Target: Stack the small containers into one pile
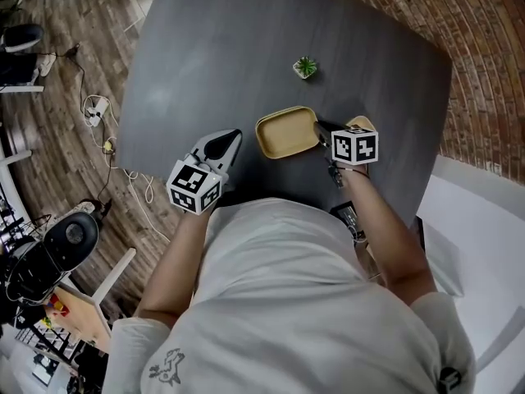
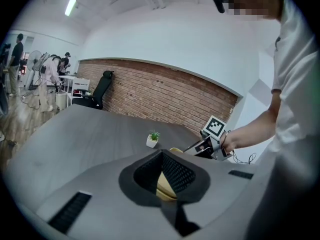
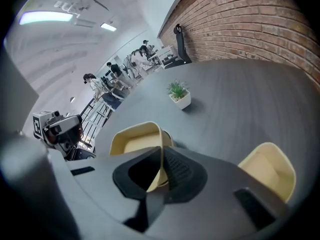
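Head view: right gripper (image 1: 321,130) is clamped on the right end wall of the first container (image 1: 285,132); this looks like the pickup step.
First container sits on the table (image 1: 205,56), mouth up, long axis left-right. Second container (image 3: 267,169) lies just right of that gripper, mouth up. Next move: lift, carry right, match long axes, lower square to nest. Left gripper (image 1: 235,136) is pinched together, empty, just beside the first container's left end.

Dark grey rounded tabletop (image 1: 246,39). Brown wood-plank floor (image 1: 66,64), white cables (image 1: 97,109) lying on it. Curved red brick wall (image 2: 165,91), plain white wall (image 2: 175,39) above. Black office chair (image 2: 101,86) against the brick. Lit ceiling strip light (image 2: 70,5).
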The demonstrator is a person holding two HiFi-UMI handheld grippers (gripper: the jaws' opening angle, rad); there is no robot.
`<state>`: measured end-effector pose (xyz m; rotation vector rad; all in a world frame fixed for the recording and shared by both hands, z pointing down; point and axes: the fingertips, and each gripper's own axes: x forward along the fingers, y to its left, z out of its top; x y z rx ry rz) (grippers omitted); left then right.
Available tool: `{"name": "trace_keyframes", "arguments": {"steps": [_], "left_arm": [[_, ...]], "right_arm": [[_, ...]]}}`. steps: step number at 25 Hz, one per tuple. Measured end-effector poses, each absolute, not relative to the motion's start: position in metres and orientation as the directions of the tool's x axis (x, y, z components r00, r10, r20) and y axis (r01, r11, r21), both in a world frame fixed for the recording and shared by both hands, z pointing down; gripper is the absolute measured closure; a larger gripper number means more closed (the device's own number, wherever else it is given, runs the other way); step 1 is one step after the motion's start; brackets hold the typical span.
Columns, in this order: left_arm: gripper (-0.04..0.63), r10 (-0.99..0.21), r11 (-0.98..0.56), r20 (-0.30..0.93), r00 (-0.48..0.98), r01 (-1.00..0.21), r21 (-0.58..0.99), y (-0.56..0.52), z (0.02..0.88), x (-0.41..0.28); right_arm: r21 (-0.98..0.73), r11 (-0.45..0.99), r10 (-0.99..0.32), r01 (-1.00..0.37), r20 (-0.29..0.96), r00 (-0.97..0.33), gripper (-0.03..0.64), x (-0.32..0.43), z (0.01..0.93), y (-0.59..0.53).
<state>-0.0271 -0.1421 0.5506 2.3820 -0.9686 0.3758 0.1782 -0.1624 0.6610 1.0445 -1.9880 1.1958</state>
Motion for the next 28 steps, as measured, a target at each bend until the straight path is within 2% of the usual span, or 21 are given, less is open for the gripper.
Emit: {"name": "trace_keyframes", "arguments": {"steps": [18,28], "left_arm": [[0.584,-0.543,-0.586,0.460,0.703,-0.709,0.393,-0.151,0.563,-0.031],[0.584,-0.555,-0.599,0.445,0.703,-0.709,0.373,-0.146,0.551,-0.027]], "right_arm": [[-0.450,0.267,-0.282,-0.852,0.809,-0.516,0.588,0.173,0.679,-0.164],[-0.426,0.300,-0.332,-0.853,0.792,-0.512,0.522,0.180,0.662,-0.166]]}}
